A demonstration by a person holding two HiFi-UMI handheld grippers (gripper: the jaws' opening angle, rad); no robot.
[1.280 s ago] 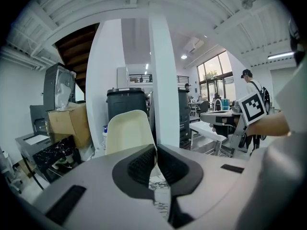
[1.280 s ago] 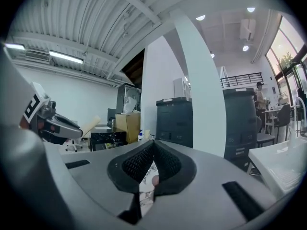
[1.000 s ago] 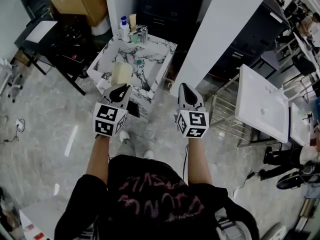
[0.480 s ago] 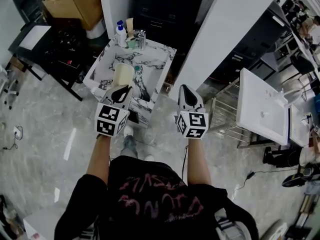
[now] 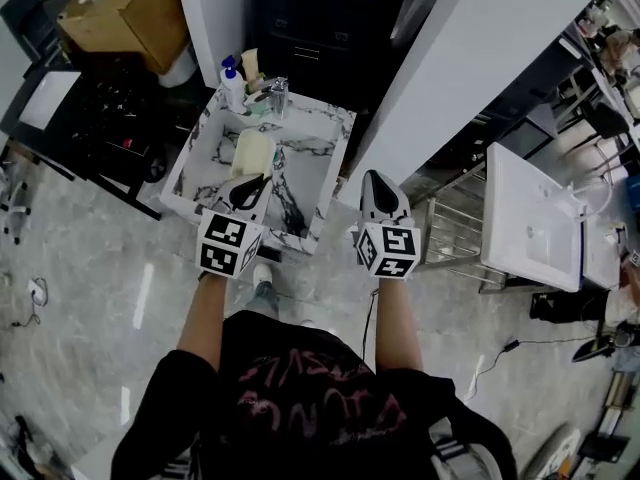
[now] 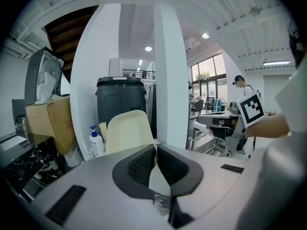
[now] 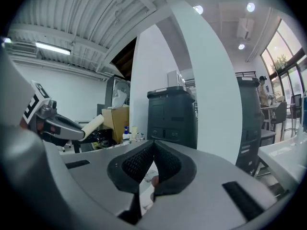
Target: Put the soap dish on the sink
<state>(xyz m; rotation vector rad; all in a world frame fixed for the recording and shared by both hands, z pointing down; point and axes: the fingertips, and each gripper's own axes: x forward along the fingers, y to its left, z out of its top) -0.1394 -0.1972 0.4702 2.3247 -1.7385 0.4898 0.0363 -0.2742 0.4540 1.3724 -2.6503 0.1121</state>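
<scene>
Head view: your left gripper [image 5: 252,180] pinches cream soap dish [image 5: 252,153] by near edge; dish juts ahead of jaws, over marble sink [image 5: 336,156]. Right gripper [image 5: 372,178] pressed together, empty. Carry seemingly done; lowering, release remain.

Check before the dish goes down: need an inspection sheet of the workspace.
Surface: marble sink, right in front of the person.
Job's things: soap dish, cream, held upright over the sink, not yet set down.
Clutter: pump bottle and faucet at the sink's back edge.
Grippers: left gripper shut on the soap dish's edge; right gripper shut, empty, off the sink's right side.
Cables: one cable on the floor at right.
Surroundings: box, white pillar, dark cabinet, white basin on a rack.
</scene>
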